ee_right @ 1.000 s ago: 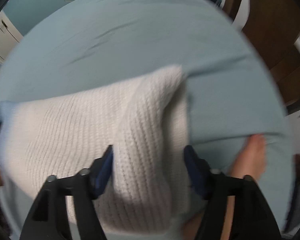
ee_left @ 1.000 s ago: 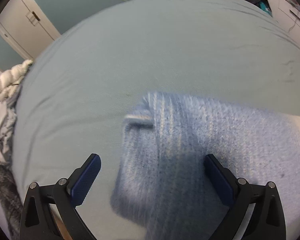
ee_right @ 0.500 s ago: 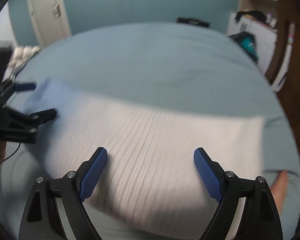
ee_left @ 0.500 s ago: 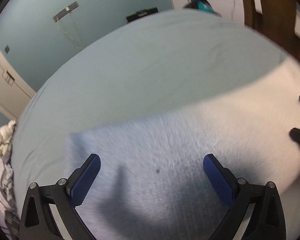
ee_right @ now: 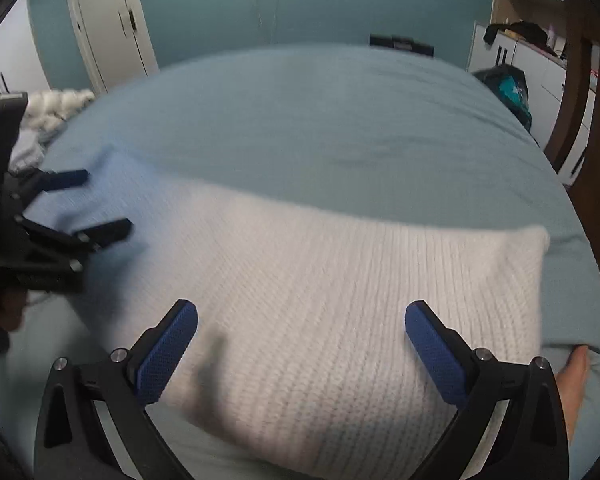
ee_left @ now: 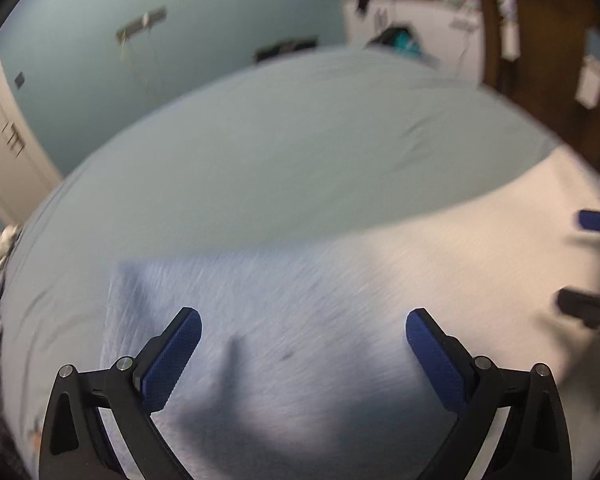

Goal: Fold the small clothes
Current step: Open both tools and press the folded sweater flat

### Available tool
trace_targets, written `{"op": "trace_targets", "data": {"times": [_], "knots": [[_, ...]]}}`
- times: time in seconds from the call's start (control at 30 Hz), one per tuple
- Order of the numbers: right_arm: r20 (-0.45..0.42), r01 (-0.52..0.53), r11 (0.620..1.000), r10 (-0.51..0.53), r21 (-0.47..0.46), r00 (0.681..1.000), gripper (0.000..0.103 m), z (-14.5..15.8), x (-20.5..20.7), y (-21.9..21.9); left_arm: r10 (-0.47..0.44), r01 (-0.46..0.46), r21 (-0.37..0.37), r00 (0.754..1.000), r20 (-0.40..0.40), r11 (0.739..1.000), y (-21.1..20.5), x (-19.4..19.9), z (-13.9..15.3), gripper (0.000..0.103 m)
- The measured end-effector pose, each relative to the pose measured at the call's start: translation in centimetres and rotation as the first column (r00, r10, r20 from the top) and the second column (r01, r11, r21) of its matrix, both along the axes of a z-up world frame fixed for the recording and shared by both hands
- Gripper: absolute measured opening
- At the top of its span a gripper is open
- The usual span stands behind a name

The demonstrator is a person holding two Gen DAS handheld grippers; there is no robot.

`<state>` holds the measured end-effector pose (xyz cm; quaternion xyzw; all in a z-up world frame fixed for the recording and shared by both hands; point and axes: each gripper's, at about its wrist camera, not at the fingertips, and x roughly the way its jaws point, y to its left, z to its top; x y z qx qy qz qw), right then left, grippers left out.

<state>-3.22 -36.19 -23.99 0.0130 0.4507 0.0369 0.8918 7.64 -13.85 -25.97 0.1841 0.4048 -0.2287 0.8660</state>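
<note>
Knitted sweater (ee_right: 340, 300) lies folded flat as a wide rectangle on the bed (ee_right: 320, 120), which has a pale blue-green cover; its left part shades to light blue and its right part is white. Teal walls, a white door (ee_right: 108, 24) and white cabinets (ee_right: 520, 64) with dark items on top stand beyond the bed, and a crumpled pile of pale cloth (ee_right: 56, 108) sits at the bed's left edge. The left gripper (ee_left: 302, 340) hovers above the blue end with its fingers spread wide and nothing between them. The right gripper (ee_right: 300, 336) is likewise spread and empty over the white part. The left view is blurred, so the knit there is hard to read. A bare foot (ee_right: 576, 372) shows partly at the lower right.
</note>
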Motion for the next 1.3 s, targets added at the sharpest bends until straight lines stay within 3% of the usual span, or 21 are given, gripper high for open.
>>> {"op": "trace_targets", "data": {"times": [0.07,0.17,0.2,0.3,0.43,0.57,0.67,0.7,0.77,0.87,0.93,1.03,1.17,1.23,1.3], "knots": [[0.010,-0.054,0.998,0.054,-0.008,0.998,0.102,0.0,0.1,0.9,-0.082,0.082,0.014,0.996,0.026,0.997,-1.9,-1.7,0.0,0.103],[-0.104,-0.114,0.986,0.101,-0.125,0.989,0.101,-2.5,1.3,1.9,-0.101,0.102,0.171,0.995,-0.015,0.980,-3.8,-2.0,-2.9,0.103],[-0.115,-0.116,0.986,0.103,-0.119,0.988,0.102,-3.5,1.4,1.7,-0.090,0.095,0.202,0.995,-0.035,0.975,-4.2,-2.0,-4.2,0.103],[-0.078,-0.122,0.985,0.113,-0.121,0.990,0.102,-3.7,1.3,1.6,-0.043,0.048,0.116,0.998,-0.042,0.992,-2.8,-1.4,-5.3,0.103],[-0.151,-0.118,0.991,0.108,-0.057,0.983,0.102,-2.0,2.2,1.4,-0.022,0.033,0.087,0.993,-0.118,0.996,-2.3,0.5,-3.5,0.103],[0.041,0.013,0.996,-0.010,-0.086,0.999,0.102,2.1,2.4,-1.2,0.151,-0.147,0.050,0.985,-0.084,0.988,1.3,3.5,-1.5,0.103],[0.019,0.119,0.983,-0.118,-0.137,0.993,0.102,2.1,3.2,-3.3,0.312,-0.303,0.087,0.945,-0.103,0.949,4.8,5.9,-2.2,0.103],[-0.009,0.151,0.979,-0.153,-0.137,0.988,0.102,1.7,3.5,-4.1,0.323,-0.316,0.072,0.936,-0.140,0.946,6.0,6.5,-2.7,0.103],[-0.065,0.194,0.970,-0.205,-0.144,0.977,0.102,0.7,3.9,-5.0,0.278,-0.276,0.037,0.950,-0.142,0.961,6.4,6.6,-3.2,0.103],[-0.092,0.126,0.949,-0.158,-0.288,0.983,0.102,-0.8,4.7,-3.4,0.214,-0.207,0.090,0.974,-0.073,0.974,5.1,5.8,-3.8,0.103],[-0.037,0.121,0.937,-0.141,-0.327,0.989,0.102,-0.7,4.0,-3.0,0.228,-0.221,0.083,0.970,-0.080,0.972,3.7,4.8,-3.4,0.103],[-0.042,0.137,0.940,-0.158,-0.313,0.987,0.102,-0.6,3.0,-2.5,0.239,-0.231,0.093,0.966,-0.099,0.969,3.5,4.7,-3.3,0.103],[-0.062,0.125,0.943,-0.151,-0.309,0.987,0.102,-0.9,3.0,-2.9,0.222,-0.193,0.166,0.959,-0.178,0.967,1.5,6.1,-2.3,0.103],[-0.139,0.084,0.945,-0.133,-0.316,0.981,0.102,-1.4,5.3,-4.6,0.222,-0.171,0.233,0.952,-0.211,0.957,0.9,6.4,-1.1,0.103],[-0.245,0.042,0.955,-0.117,-0.293,0.962,0.102,-0.6,6.4,-5.1,0.231,-0.171,0.288,0.954,-0.190,0.942,0.7,6.4,0.6,0.103]]}}
